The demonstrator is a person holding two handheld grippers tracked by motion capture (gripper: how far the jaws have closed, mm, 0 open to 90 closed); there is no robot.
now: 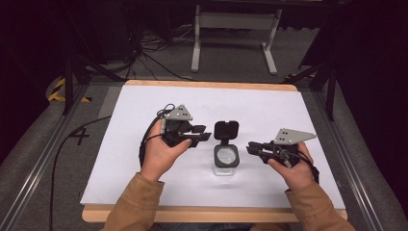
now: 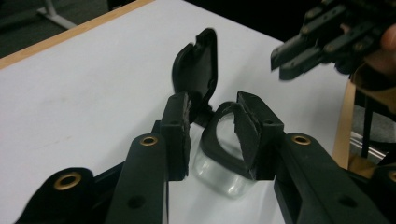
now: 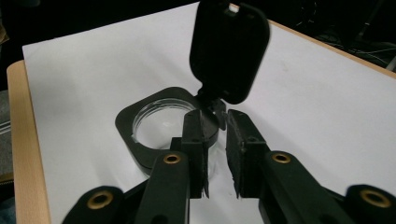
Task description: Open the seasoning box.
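A small clear jar [image 1: 225, 159] with a black rim stands mid-table, its hinged black lid [image 1: 226, 130] flipped up and open behind it. My left gripper [image 1: 201, 135] hovers just left of the lid, jaws apart and holding nothing. In the left gripper view the jar's rim [image 2: 218, 135] shows through the gap of the left gripper [image 2: 213, 99], beyond the jaws, with the lid [image 2: 196, 65] upright behind. My right gripper [image 1: 252, 149] sits just right of the jar. The right gripper [image 3: 215, 116] has a narrow gap with nothing in it, pointing at the hinge below the lid [image 3: 229, 51].
A white sheet [image 1: 144, 110] covers the wooden table, with bare room on both sides of the jar. A white metal stand [image 1: 235, 21] and cables [image 1: 144, 53] lie on the floor beyond the far edge. Dark rails flank the table.
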